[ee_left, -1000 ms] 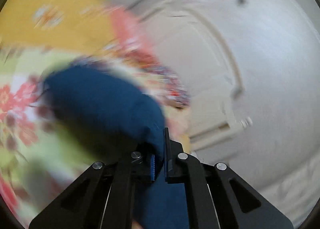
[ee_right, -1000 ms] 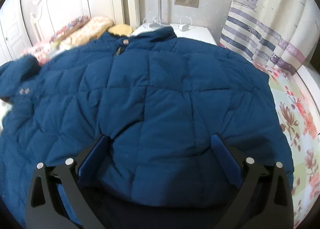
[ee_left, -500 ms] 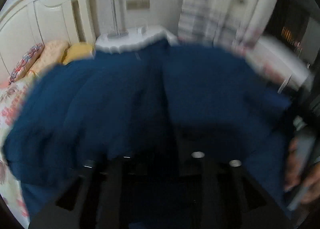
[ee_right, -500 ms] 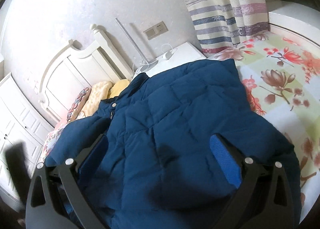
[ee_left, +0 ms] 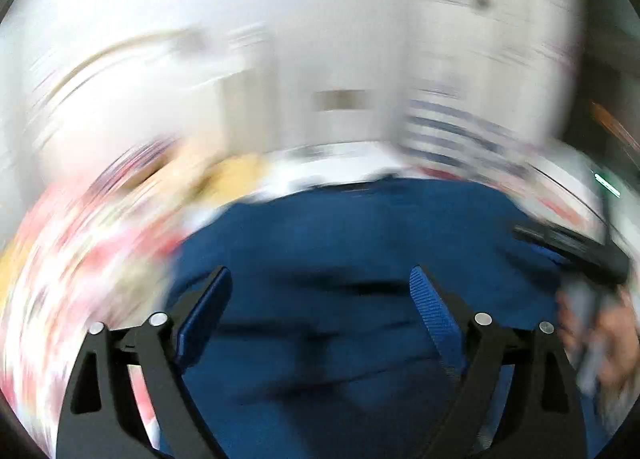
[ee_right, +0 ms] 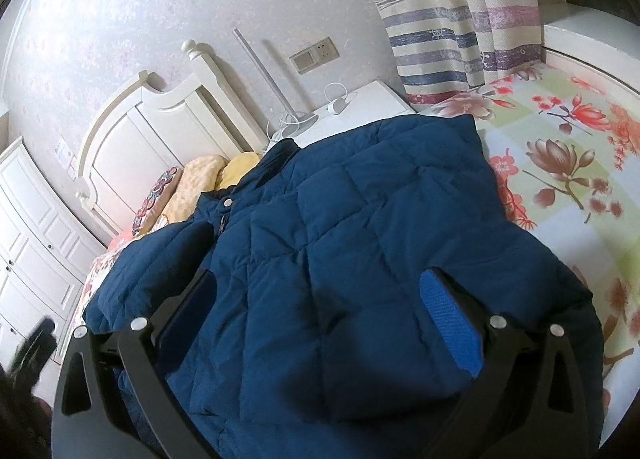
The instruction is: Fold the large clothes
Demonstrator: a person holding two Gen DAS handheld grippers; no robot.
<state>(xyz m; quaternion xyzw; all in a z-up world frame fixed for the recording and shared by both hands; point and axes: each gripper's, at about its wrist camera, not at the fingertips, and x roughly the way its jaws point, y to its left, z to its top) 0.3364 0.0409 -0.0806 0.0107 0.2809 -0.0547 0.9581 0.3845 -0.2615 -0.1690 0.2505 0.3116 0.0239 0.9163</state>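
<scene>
Your left gripper (ee_left: 320, 291) had just been opening, nothing between its jaws, right gripper (ee_right: 320, 299) spread empty over the jacket (ee_right: 360, 259) mid-bed (ee_right: 560, 187); best smooth the folded side flat before regripping.

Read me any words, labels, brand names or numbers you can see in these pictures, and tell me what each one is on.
No readable text in either view.
Curtain: a printed boat and stripes, no words.
Wall switch and socket plate: any marking is too small to read.
Blue jacket: no label or brand shows; its snap buttons are too small to read.
Flowered bedsheet: pattern only.
Left wrist view: too blurred to read anything.
</scene>
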